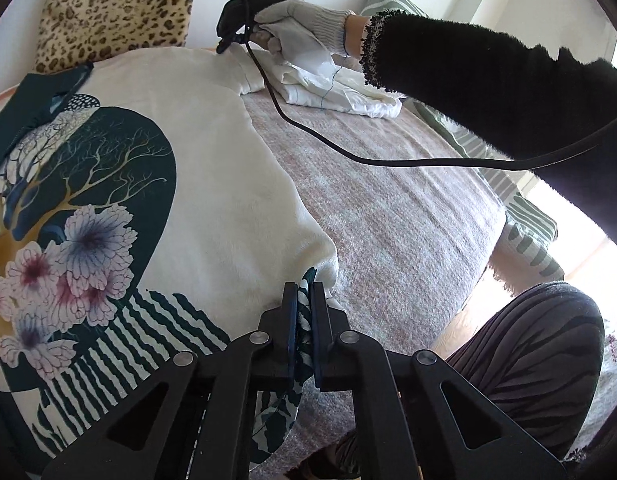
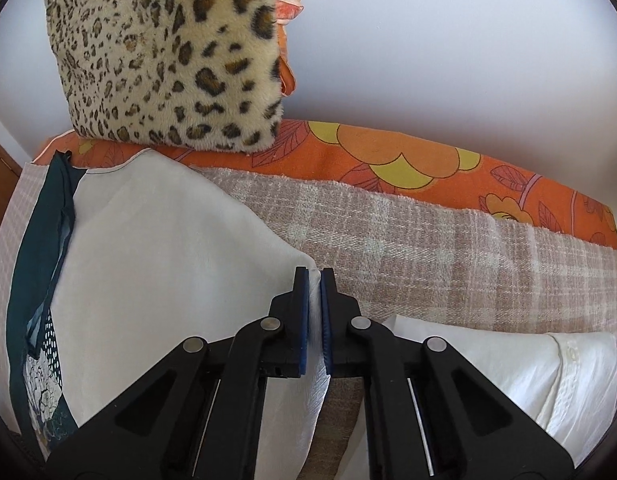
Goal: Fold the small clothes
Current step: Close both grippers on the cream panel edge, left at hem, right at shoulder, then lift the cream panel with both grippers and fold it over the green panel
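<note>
In the left wrist view, the cream-white garment with a dark teal tree-and-flower print (image 1: 156,184) runs off the left and bottom edges, so its full outline cannot be made out; it lies spread on the pinkish woven blanket (image 1: 388,216), its long axis stretching from the near corner away toward the leopard-print plush cushion (image 1: 116,12). The left gripper (image 1: 304,280) is clenched on the garment's near right corner, a striped teal fold of cloth squeezed between its blue-padded jaws and hanging below them. At the far end the right gripper (image 1: 228,38), held by a white knit-gloved hand (image 1: 296,28), touches the garment's far right edge; from here its fingertips are too small and dark to tell their state. Just beside it lies a crumpled white folded cloth (image 1: 340,88), partly covered by the black fuzzy sleeve (image 1: 488,80), and a black cable (image 1: 348,148) crosses the blanket. In the right wrist view, the right gripper (image 2: 314,280) is clamped on the garment's (image 2: 156,248) plain white edge, a thin layer pinched between nearly closed jaws, the cloth spreading left from the jaws toward its dark teal neckline strip (image 2: 48,216). The white cloth (image 2: 508,360) lies low right, partly hidden behind the gripper. An orange floral sheet (image 2: 388,156) edges the blanket (image 2: 448,248) beneath the cushion (image 2: 168,52).
</note>
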`<act>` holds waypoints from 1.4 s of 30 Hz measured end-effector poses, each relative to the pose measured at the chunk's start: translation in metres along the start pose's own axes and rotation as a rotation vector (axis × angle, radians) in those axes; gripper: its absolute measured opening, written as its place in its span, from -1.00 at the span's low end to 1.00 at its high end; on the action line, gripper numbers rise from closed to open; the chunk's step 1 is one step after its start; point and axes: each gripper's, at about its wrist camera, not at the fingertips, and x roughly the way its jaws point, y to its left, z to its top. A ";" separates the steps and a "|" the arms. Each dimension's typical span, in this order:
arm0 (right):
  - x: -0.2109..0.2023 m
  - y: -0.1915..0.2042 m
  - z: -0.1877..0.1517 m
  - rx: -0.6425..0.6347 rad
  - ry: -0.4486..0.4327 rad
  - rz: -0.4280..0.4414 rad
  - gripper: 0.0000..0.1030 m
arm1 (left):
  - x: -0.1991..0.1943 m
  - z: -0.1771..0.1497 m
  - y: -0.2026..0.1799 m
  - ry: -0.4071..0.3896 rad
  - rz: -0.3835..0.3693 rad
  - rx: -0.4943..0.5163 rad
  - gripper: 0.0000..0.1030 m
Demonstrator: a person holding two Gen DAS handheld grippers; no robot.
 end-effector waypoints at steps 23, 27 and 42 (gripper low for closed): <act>-0.052 0.075 0.043 -0.001 -0.042 -0.092 -0.89 | -0.052 -0.019 0.059 -0.134 -0.046 -0.210 -0.95; -0.050 0.107 0.049 -0.033 -0.039 -0.106 -0.89 | -0.063 -0.028 0.073 -0.147 -0.038 -0.250 -0.95; -0.013 0.218 0.057 -0.150 -0.009 -0.133 -0.90 | -0.084 -0.050 0.094 -0.183 -0.014 -0.331 -0.95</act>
